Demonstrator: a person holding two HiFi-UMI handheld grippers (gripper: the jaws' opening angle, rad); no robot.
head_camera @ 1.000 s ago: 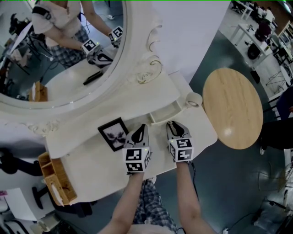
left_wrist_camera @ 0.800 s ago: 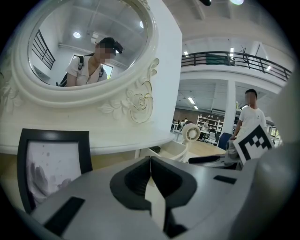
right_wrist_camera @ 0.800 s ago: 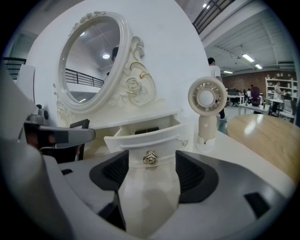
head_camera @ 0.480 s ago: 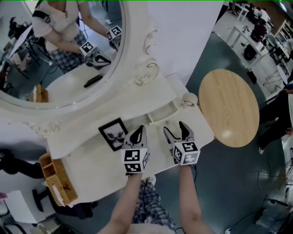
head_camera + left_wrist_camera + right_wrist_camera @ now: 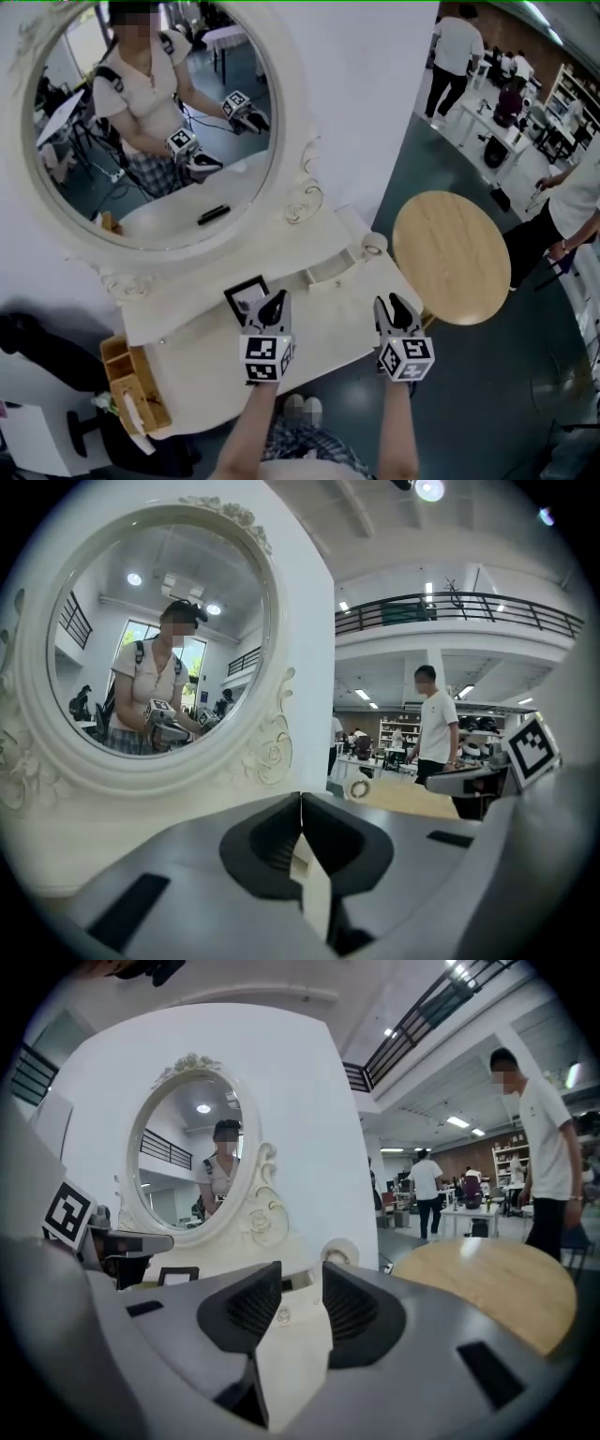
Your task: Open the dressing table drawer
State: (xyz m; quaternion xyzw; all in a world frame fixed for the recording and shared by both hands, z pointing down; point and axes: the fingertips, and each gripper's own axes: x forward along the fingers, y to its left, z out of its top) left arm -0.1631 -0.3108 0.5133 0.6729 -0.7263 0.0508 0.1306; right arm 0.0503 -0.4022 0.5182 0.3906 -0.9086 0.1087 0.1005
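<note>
Head view has my left gripper (image 5: pixel 272 302) over the table (image 5: pixel 323 330), jaws together on nothing. My right gripper (image 5: pixel 396 306) hangs at the table's right end, jaws apart but closing (nothing between them). The drawer (image 5: pixel 328 271) stands pulled out below the mirror (image 5: pixel 155 131), clear of both.

White dressing table (image 5: pixel 323 328), tan round table (image 5: pixel 452 255)
</note>
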